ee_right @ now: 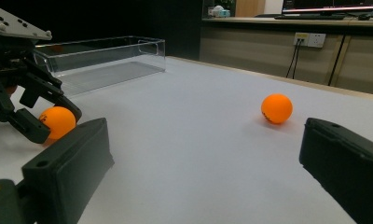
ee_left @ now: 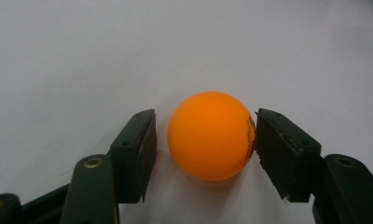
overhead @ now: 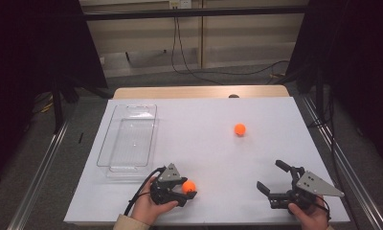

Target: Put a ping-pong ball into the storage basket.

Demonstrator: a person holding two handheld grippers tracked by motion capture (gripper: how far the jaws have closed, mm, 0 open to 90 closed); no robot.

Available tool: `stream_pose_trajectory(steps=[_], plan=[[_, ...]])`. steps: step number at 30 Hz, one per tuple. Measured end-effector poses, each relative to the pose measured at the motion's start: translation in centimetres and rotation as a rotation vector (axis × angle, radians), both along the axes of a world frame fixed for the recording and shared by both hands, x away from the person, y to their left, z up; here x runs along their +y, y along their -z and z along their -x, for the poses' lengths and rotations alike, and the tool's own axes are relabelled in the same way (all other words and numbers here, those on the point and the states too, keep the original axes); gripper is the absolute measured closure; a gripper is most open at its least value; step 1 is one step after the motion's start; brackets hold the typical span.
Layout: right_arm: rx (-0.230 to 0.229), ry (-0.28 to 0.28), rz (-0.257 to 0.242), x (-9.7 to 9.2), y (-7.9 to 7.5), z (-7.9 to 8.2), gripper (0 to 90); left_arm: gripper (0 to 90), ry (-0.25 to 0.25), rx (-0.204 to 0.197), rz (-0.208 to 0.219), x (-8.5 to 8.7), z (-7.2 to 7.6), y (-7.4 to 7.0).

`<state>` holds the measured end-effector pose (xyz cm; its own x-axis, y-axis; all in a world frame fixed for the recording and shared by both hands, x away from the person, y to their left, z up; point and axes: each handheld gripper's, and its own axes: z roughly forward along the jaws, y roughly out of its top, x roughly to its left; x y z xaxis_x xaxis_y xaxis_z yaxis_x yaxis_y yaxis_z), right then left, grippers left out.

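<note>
Near the table's (overhead: 256, 158) front edge, the left gripper (overhead: 186, 190) is bracketing the near ball (ee_left: 210, 135); one jaw is touching it, the other is standing just clear. Right gripper (overhead: 272, 178) is resting wide open, holding nothing. Far ball (overhead: 240, 129) is lying mid-table, well apart from the tray (overhead: 127, 139).

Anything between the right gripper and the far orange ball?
Nothing: bare white table between right gripper and far orange ball, clear in the high view.
</note>
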<state>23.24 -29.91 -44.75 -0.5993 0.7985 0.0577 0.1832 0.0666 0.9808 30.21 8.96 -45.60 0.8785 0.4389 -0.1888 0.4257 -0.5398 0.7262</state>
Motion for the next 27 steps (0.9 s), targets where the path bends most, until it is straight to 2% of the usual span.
stream_pose_trajectory(steps=[11, 20, 27], plan=[[0.000, -0.003, 0.002, 0.04, 0.02, 0.00, 1.7, 43.8, -0.004, -0.001, 0.002, -0.18, 0.09, 0.02], [0.000, -0.004, 0.001, -0.01, -0.01, 0.02, 1.8, 49.0, 0.003, -0.009, -0.012, -0.27, 0.15, -0.07], [-0.003, -0.005, 0.003, 0.02, 0.00, 0.02, 1.8, 50.6, 0.008, 0.006, -0.011, -0.24, 0.17, -0.14]])
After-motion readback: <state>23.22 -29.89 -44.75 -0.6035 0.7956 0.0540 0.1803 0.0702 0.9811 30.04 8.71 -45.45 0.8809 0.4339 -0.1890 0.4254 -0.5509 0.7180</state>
